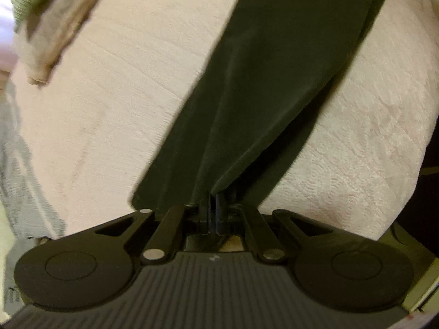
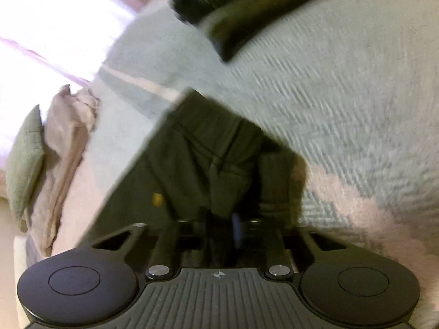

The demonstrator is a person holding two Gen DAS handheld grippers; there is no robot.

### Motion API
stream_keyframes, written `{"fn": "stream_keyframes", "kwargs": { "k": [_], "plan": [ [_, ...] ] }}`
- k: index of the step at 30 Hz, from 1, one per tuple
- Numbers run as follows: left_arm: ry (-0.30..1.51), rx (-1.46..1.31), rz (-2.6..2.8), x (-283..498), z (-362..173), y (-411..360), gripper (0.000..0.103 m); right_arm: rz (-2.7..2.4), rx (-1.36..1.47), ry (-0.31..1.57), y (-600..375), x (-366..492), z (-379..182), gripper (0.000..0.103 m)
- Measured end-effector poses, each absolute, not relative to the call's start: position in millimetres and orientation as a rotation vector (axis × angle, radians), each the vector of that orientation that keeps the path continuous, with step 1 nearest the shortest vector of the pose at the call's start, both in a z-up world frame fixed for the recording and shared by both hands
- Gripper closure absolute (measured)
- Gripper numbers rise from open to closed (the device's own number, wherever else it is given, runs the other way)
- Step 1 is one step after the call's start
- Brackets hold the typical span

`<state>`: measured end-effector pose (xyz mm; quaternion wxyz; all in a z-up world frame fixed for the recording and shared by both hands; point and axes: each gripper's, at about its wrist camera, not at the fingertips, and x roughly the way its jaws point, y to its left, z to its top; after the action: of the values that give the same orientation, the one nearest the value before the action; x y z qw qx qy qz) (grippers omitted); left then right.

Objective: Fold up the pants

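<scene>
Left gripper (image 1: 215,200) pinched tight on dark pants (image 1: 274,68) stretched across pale bedspread (image 1: 109,109), right gripper (image 2: 223,219) clamping bunched pants fabric, blurred, green pillow (image 2: 24,164) at left

Each hand-held gripper (image 1: 215,205) (image 2: 230,219) is black, ribbed-bodied, with round discs and silver screws.

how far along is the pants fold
Early. Done: both grippers have hold of the pants. The left gripper is shut on the end of a leg stretched over the bedspread; the right gripper seems shut on bunched cloth. In hand: lifting and carrying. Left: no neat fold shows yet.
</scene>
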<state>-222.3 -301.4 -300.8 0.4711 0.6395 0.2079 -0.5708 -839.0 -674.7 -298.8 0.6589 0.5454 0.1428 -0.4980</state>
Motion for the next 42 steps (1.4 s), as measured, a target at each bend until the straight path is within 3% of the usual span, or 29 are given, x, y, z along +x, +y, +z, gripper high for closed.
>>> {"fn": "stream_keyframes", "kwargs": {
  "k": [2, 6, 11, 18, 28, 40, 42],
  "plan": [
    [0.515, 1.545, -1.365, -222.1, -291.5, -301.7, 0.102, -1.146, 1.185, 0.324, -661.4, -840.4, -278.5, 0.095],
    [0.542, 1.577, -1.328, -227.1, -306.6, -304.2, 0.102, -1.166, 1.289, 0.413, -664.4, -850.5, -324.7, 0.094],
    [0.521, 1.618, -1.299, -233.6, -317.3, -305.1, 0.102, -1.194, 1.220, 0.488, -662.6, -844.8, -315.6, 0.067],
    [0.559, 1.535, -1.320, -223.6, -303.8, -283.1, 0.096, -1.225, 1.040, 0.632, -629.3, -815.8, -266.8, 0.062],
    [0.765, 1.179, -1.364, -116.6, -278.7, -261.2, 0.085, -1.043, 0.898, 0.724, -551.1, -643.6, -250.9, 0.054],
    [0.868, 1.116, -1.650, -60.3, -355.3, -314.5, 0.071, -0.786, 0.771, 0.992, -425.6, -446.8, -299.4, 0.044],
    [0.869, 1.110, -1.662, -54.9, -353.9, -314.5, 0.077, -0.761, 0.767, 0.999, -413.7, -435.5, -303.3, 0.043]
  ]
}}
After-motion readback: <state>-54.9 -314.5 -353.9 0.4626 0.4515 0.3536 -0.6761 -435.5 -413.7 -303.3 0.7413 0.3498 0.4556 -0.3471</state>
